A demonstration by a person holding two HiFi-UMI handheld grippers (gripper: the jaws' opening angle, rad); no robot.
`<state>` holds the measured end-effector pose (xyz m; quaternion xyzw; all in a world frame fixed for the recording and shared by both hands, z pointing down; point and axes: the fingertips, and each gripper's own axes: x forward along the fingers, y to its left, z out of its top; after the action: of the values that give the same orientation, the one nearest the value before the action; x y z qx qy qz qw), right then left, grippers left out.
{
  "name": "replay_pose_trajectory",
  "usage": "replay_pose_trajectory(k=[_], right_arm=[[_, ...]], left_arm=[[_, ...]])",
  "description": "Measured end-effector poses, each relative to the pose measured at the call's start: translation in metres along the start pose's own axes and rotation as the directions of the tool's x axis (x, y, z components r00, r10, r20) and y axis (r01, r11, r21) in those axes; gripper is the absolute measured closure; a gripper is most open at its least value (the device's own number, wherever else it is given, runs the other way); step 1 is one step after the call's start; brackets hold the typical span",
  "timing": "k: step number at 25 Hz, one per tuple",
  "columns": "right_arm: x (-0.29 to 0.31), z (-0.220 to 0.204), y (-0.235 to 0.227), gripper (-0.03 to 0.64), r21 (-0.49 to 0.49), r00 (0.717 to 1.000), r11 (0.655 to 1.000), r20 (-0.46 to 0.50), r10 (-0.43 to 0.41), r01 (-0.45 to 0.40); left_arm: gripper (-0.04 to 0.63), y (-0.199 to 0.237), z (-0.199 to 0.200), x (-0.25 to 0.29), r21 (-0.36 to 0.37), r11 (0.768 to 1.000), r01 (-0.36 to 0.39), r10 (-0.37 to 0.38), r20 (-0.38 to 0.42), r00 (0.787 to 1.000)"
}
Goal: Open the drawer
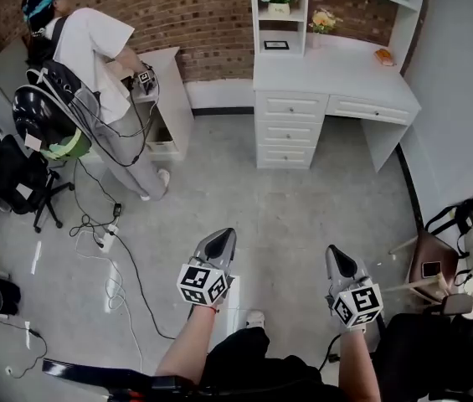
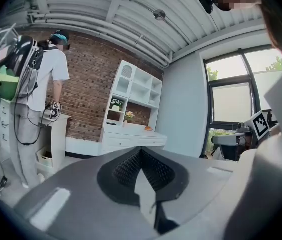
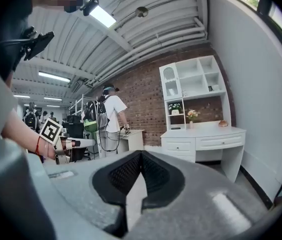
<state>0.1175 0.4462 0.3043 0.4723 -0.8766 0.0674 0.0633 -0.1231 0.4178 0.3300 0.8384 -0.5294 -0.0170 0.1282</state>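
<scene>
A white desk (image 1: 336, 65) with a shelf unit stands against the brick wall across the room. Its stack of drawers (image 1: 289, 130) and its wide drawer (image 1: 368, 109) are all closed. The same desk appears far off in the left gripper view (image 2: 131, 139) and in the right gripper view (image 3: 203, 140). My left gripper (image 1: 223, 236) and right gripper (image 1: 336, 253) are held side by side over the grey floor, well short of the desk and pointing toward it. Each is shut with nothing between its pads, as seen at the left gripper (image 2: 141, 151) and the right gripper (image 3: 141, 155).
Another person (image 1: 94, 53) stands at a small white cabinet (image 1: 169, 99) at the back left. Cables and a power strip (image 1: 106, 239) lie on the floor to the left. A black office chair (image 1: 18, 178) is at the far left, a brown chair (image 1: 433, 262) at the right.
</scene>
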Motion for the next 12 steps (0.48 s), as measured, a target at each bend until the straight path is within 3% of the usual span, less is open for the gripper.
replay_pose_trajectory(k=[12], right_arm=[[0.048,0.001,-0.030,0.617,0.032,0.999,0.998,-0.008,-0.045,0.046]], left_arm=[[0.592,0.036,0.008,0.053,-0.016,1.000,0.013,-0.014,-0.019,1.000]])
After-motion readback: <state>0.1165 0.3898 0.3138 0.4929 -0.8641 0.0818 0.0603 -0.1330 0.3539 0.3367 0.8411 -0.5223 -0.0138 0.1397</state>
